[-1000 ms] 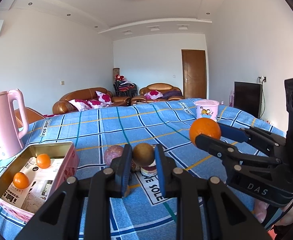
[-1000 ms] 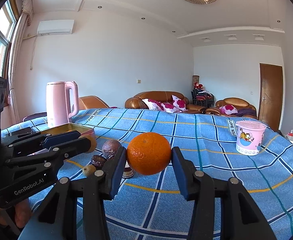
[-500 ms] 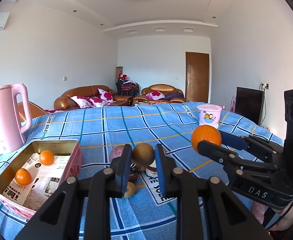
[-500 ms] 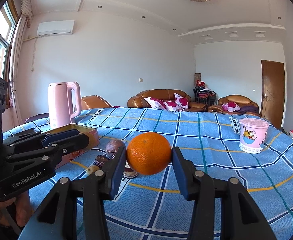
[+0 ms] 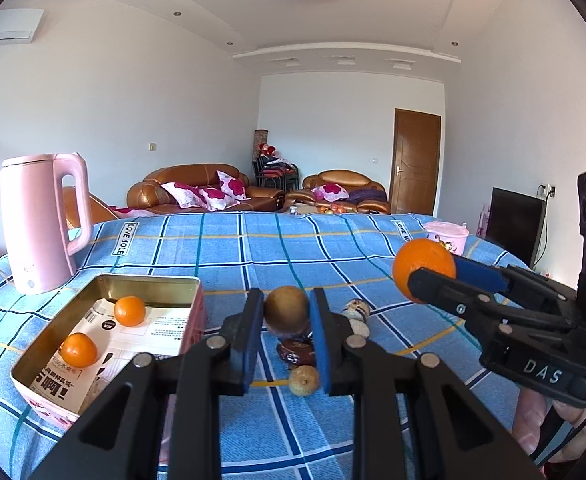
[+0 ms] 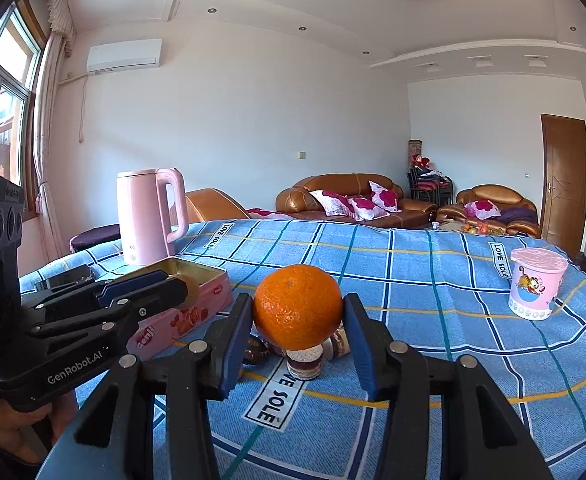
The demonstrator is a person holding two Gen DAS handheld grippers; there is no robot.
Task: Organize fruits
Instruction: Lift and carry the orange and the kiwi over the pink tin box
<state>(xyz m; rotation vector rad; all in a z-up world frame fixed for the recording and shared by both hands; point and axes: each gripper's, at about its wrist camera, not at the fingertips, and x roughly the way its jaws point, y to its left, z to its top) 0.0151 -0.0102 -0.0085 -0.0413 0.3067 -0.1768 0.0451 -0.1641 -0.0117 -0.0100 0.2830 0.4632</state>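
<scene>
Above the blue checked surface point(image 5: 373, 248) I hold fruit in both claws, so I judge this the carrying step, with drop-off next. My right claw point(image 6: 297, 314) is clamped on a big orange point(image 6: 297, 306), clear of the cloth. My left claw point(image 5: 286, 314) is clamped on a brown round fruit point(image 5: 286, 309), perhaps a kiwi, also in the air.

Next I should swing each piece over the open tin box point(image 5: 155, 280) to my left, lower it inside the rim, and only then part the fingers; round fruit would likely roll if released high.

That tin, lined with printed paper, holds two small oranges point(image 5: 130, 311) lying apart. A pink cup point(image 6: 536, 288) stands lidded, contents hidden. Below my claws a few small dark fruits point(image 5: 295, 350) wait on the cloth.
</scene>
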